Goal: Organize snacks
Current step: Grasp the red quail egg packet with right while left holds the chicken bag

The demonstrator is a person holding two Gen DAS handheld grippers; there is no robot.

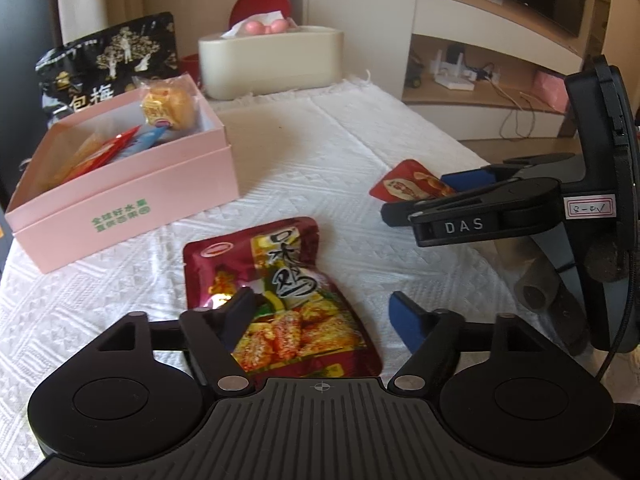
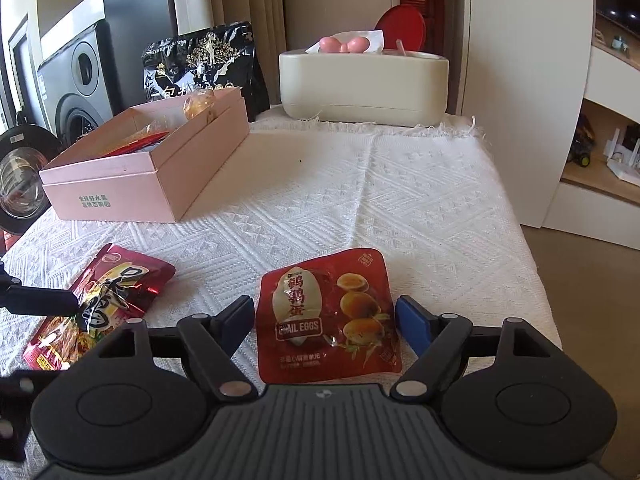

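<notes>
Two loose packs on the white woven cloth [image 2: 360, 184]. My left gripper [image 1: 324, 312] is wide open w/ the dark-red foil chicken snack pouch [image 1: 280, 280] lying flat between the jaws, unpinched. My right gripper [image 2: 324, 320] is open around the red quail-egg pouch [image 2: 328, 316], not gripping. One pink cardboard box [image 1: 132, 192] holds approx. four snacks, hard to count.
</notes>
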